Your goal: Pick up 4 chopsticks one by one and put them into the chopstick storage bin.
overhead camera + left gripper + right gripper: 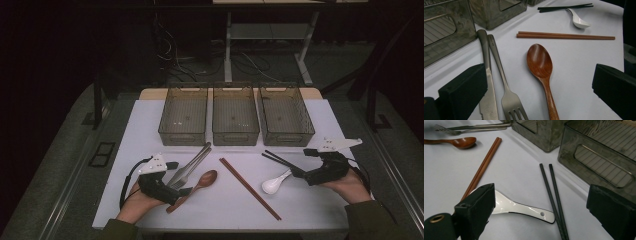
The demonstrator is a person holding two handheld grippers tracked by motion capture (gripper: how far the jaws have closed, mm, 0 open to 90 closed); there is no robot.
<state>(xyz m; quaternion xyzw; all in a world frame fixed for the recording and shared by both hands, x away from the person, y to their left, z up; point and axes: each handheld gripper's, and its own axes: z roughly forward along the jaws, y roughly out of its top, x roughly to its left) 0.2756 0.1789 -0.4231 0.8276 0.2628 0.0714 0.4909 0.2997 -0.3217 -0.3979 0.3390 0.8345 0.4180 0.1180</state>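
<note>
Cutlery lies on the white table [150,125]. A metal knife [486,75] and fork [507,97] lie side by side, with a wooden spoon [540,60] to their right. My left gripper [539,97] is open low over the fork and the spoon's handle; from above it [181,192] sits at the front left. Brown chopsticks [250,189] lie diagonally in the middle. My right gripper [544,215] is open above a white ceramic spoon [519,207] and black chopsticks [552,195]; from above it [299,172] is at the right.
Three grey see-through bins [183,115] [235,115] [286,115] stand in a row at the back of the table, all without contents. A desk frame and cables [240,60] are on the dark floor beyond.
</note>
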